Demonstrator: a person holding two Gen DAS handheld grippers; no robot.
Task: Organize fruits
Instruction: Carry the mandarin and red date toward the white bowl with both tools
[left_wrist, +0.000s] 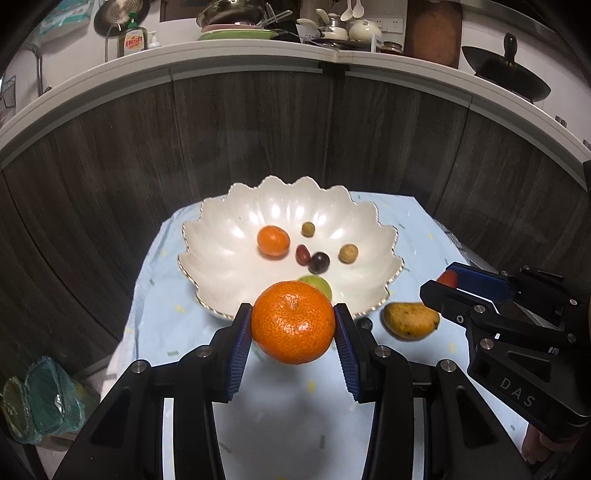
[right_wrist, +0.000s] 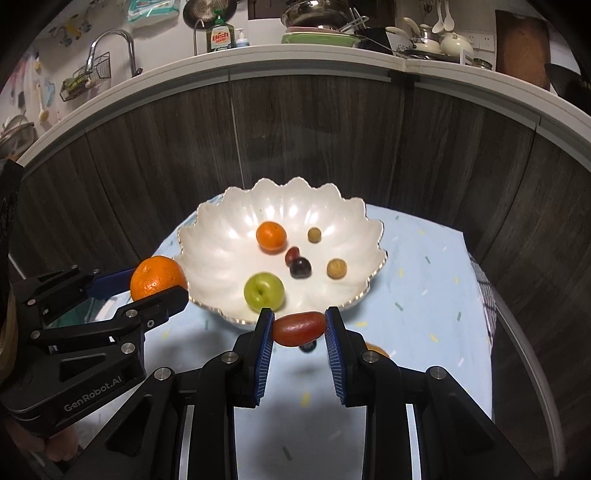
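From the left wrist, the left gripper (left_wrist: 293, 326) clamps a large tangerine (left_wrist: 293, 322) just short of the scalloped bowl (left_wrist: 218, 254); a mango (left_wrist: 410, 320) lies on the cloth (left_wrist: 166, 314) outside; from the right wrist, the right gripper (right_wrist: 299, 328) pinches a red oblong fruit (right_wrist: 299, 328) at the rim; six fruits sit inside, so I judge the task mostly done.
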